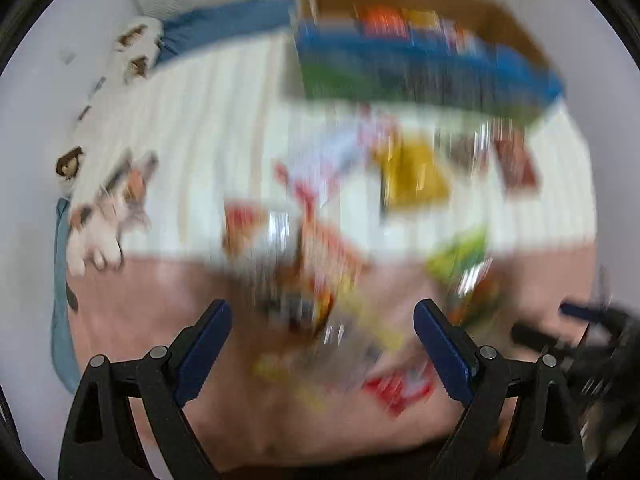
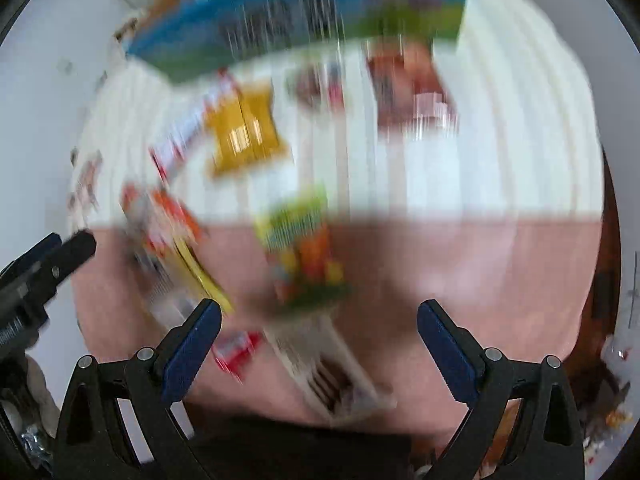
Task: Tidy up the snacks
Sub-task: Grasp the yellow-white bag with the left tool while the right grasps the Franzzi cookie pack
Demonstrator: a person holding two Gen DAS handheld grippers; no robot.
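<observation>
Both views are heavily motion-blurred. Several snack packets lie scattered on a bed: a yellow packet [image 1: 412, 174] [image 2: 244, 128], an orange-red packet [image 1: 324, 256] [image 2: 168, 220], a green packet [image 1: 464, 256] [image 2: 304, 240] and a red packet [image 1: 400, 390] [image 2: 236, 350]. A blue and green cardboard box [image 1: 420, 64] [image 2: 304, 16] stands at the far side with packets inside. My left gripper [image 1: 322, 320] is open and empty above the packets. My right gripper [image 2: 320, 320] is open and empty over the green packet and a pale packet [image 2: 332, 372].
The bed has a white striped cover [image 1: 208, 140] and a pink blanket [image 1: 160, 312]. A plush cat [image 1: 108, 208] lies at the left edge by a patterned pillow [image 1: 132, 52]. The right gripper shows at the left view's right edge [image 1: 580, 332]; the left gripper at the right view's left edge [image 2: 44, 268].
</observation>
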